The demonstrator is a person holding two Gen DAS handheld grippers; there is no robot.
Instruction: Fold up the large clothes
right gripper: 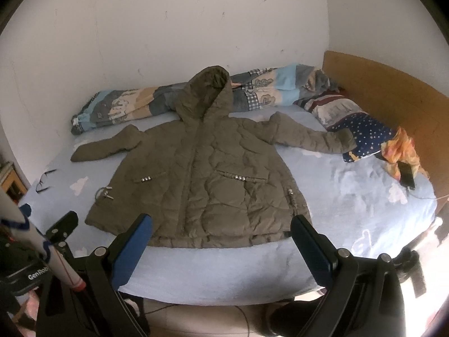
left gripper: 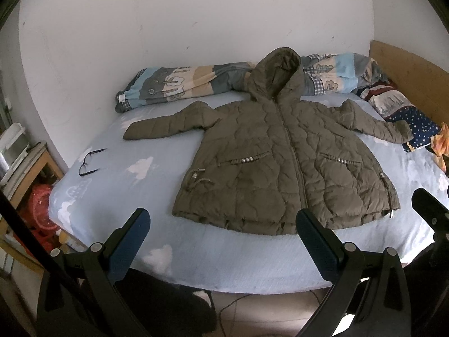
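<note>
Quilted olive jacket (left gripper: 283, 165) flat | bed (left gripper: 174, 255) | sheet seemingly fleecy

Both wrist cameras hang off the near edge of the bed (left gripper: 196, 255), well back, facing the far wall. The left view sits further left, catching the bedside shelf (left gripper: 31, 163) at its left rim; the right view sits further right, taking in more of the headboard (right gripper: 393, 95). Both share the spread jacket (left gripper: 280, 154), the rolled quilt (right gripper: 134, 106) and the glasses (left gripper: 89, 161).
</note>
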